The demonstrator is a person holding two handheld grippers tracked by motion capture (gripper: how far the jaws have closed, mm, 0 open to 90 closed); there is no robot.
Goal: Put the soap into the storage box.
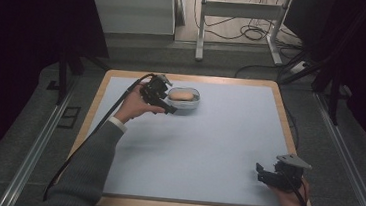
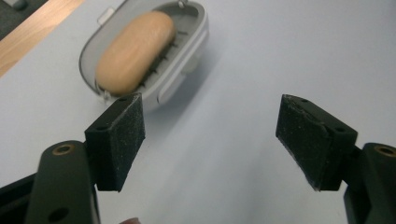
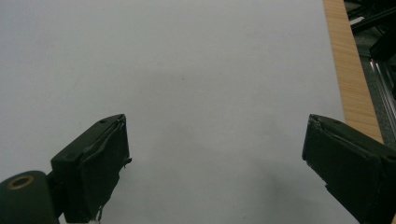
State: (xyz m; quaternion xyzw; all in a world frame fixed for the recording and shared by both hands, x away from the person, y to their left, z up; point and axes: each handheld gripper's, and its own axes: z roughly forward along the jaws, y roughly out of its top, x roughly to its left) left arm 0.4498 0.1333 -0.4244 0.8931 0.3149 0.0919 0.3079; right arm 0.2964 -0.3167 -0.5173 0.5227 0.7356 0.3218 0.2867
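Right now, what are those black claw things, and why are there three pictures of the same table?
A person sits at a table and holds a tool in each hand. Each tool is a hand-held gripper with two black jaws that pinch, like big tweezers.

One picture comes from a camera up high, looking down. There you see the left hand-held gripper and the right hand-held gripper.

The other two come from little cameras riding on the grippers, looking along their jaws.

On the table lies a grey soap dish with an orange-tan soap bar inside. The left gripper is close beside it.

Both grippers are open and hold nothing.
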